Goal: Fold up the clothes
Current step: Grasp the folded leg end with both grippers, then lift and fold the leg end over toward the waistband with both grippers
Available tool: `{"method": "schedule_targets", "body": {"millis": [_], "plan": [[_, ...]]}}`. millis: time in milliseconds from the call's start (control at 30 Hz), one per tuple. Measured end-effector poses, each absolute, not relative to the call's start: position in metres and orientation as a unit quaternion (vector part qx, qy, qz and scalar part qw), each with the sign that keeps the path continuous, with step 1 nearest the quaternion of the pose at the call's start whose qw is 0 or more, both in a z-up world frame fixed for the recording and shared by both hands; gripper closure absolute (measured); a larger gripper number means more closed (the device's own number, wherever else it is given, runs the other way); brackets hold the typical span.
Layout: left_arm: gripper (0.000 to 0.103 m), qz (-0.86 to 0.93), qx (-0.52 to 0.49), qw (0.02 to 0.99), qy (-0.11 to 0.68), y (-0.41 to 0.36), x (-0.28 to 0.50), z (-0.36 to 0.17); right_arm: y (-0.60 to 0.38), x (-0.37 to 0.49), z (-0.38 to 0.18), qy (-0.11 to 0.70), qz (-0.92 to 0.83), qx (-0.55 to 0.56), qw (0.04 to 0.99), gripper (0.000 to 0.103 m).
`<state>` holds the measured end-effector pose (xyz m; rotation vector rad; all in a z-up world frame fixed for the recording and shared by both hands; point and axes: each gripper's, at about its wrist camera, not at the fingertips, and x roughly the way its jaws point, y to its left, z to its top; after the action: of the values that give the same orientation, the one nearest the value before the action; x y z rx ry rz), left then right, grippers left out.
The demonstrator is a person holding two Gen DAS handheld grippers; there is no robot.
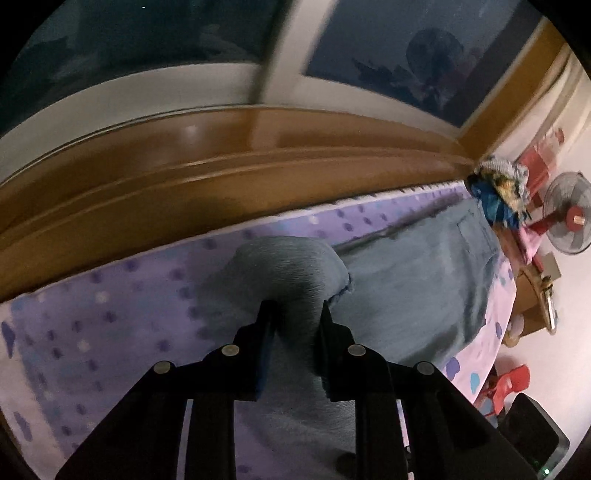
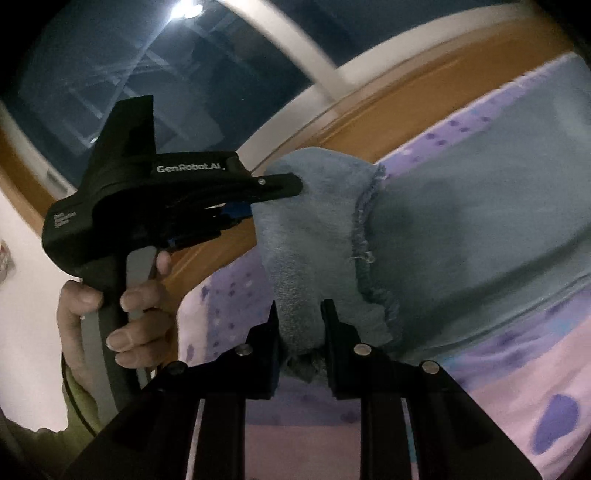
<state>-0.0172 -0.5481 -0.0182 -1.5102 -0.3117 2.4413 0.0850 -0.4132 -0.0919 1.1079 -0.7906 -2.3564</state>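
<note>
I am looking across a bed sheet (image 1: 110,314) of lilac and pink, dotted with purple. Behind it a glossy brown wooden ledge (image 1: 221,155) is running under a white-framed window (image 2: 184,85), dark outside and reflecting a ceiling lamp (image 2: 184,11). By the pale wall (image 1: 576,332) a red-centred standing fan (image 1: 569,212) is facing the bed, with a red plastic chair (image 1: 508,384) nearby.

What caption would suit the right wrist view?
Both handheld grippers, right and left, pinch a jeans leg raised above the purple bedsheet.
</note>
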Motion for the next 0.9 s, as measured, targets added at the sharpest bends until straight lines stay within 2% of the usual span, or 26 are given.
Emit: {"method": "schedule_targets", "body": {"millis": [267, 500, 700, 833, 900], "plan": [[0.082, 0.838, -0.533, 0.080, -0.090, -0.491, -0.030, -0.035, -0.338, 0.062, -0.137, -0.383, -0.790, 0.422, 0.227, 0.084], [0.082, 0.846, -0.528, -0.007, -0.070, -0.529, -0.014, -0.024, -0.382, 0.045, -0.125, -0.309, -0.787, 0.435, 0.310, 0.084], [0.082, 0.849, -0.508, -0.104, -0.099, -0.595, -0.001, -0.012, -0.449, 0.023, -0.116, -0.285, -0.750, 0.431, 0.412, 0.084], [0.082, 0.840, -0.520, -0.095, -0.123, -0.599, -0.010, -0.019, -0.437, 0.004, -0.148, -0.389, -0.683, 0.439, 0.436, 0.084], [0.082, 0.840, -0.522, -0.081, -0.121, -0.588, -0.014, -0.022, -0.417, 0.002, -0.167, -0.430, -0.669, 0.444, 0.412, 0.084]]}}
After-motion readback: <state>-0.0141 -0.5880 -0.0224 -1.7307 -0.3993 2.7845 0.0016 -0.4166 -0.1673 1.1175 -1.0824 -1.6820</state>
